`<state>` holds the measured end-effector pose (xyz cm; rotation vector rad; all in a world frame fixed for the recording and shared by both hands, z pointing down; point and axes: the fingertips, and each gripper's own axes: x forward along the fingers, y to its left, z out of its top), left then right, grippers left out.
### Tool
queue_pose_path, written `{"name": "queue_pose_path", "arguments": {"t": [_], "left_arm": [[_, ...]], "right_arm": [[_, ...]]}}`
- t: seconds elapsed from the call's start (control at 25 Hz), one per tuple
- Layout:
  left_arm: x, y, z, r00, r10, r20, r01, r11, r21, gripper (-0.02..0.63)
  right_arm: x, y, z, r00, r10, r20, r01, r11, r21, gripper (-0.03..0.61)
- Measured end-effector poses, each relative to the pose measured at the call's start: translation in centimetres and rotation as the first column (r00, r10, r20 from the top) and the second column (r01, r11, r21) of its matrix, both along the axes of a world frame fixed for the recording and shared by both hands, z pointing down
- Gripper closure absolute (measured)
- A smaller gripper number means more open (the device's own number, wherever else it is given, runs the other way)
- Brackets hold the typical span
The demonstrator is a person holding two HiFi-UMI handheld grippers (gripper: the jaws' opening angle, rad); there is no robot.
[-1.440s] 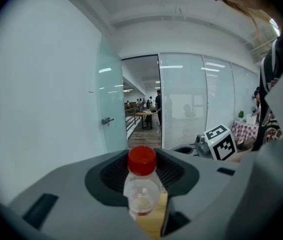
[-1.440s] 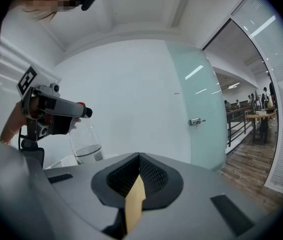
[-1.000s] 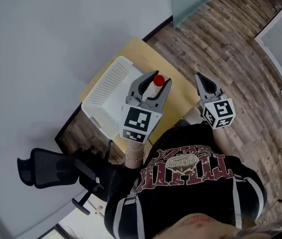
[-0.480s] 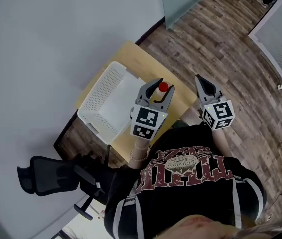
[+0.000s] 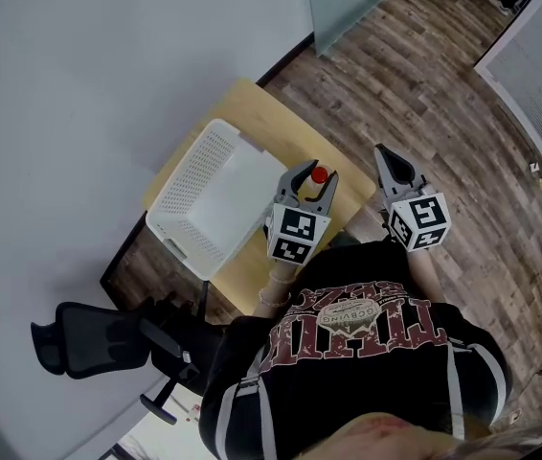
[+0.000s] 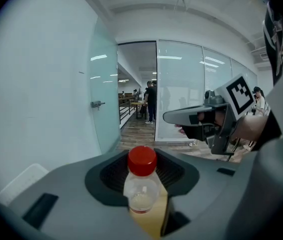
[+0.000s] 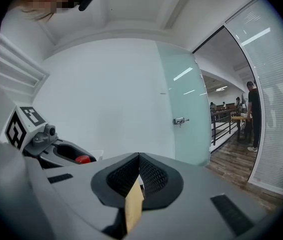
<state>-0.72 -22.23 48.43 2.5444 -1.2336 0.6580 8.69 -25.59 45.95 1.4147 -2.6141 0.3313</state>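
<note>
L gripper [image 5: 314, 178]: my jaws are clamped on a small clear bottle [image 6: 142, 191], squeezed btw both pads. Its red cap [image 6: 142, 160] pokes out above the jaw tips. Bottle sits upright along the jaws and looks near empty.

Head view: bottle is over the wood table [image 5: 244, 102], near its right-hand edge. It's just beside the white perforated basket [image 5: 215, 195], not in it. Can't tell if the base touches the tabletop, my jaws cover it.

R gripper [image 5: 385, 155]: jaws fully closed, tip to tip. It's just right of the L one and level w/ it, past the table edge over the plank floor [image 5: 424, 75]. It points the same way. Left gripper view shows it at right w/ a hand [image 6: 254, 126] on its grip.

Right gripper view: L gripper low at left w/ the red cap showing, frosted glass door [image 7: 181, 109] behind.

Black office chair [image 5: 89, 338] is well off to the left, apart from the table.
</note>
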Motion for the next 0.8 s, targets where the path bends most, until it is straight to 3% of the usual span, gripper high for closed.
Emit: {"name": "queue_pose_path", "arguments": {"t": [0.8], "left_arm": [[-0.3,0.9,7.6,0.998,-0.05,0.032,0.053,0.994,-0.097,0.428]], "right_arm": [[0.7,-0.3,0.3,1.0,0.015,-0.019,-0.015,1.0,-0.005,0.561]]}}
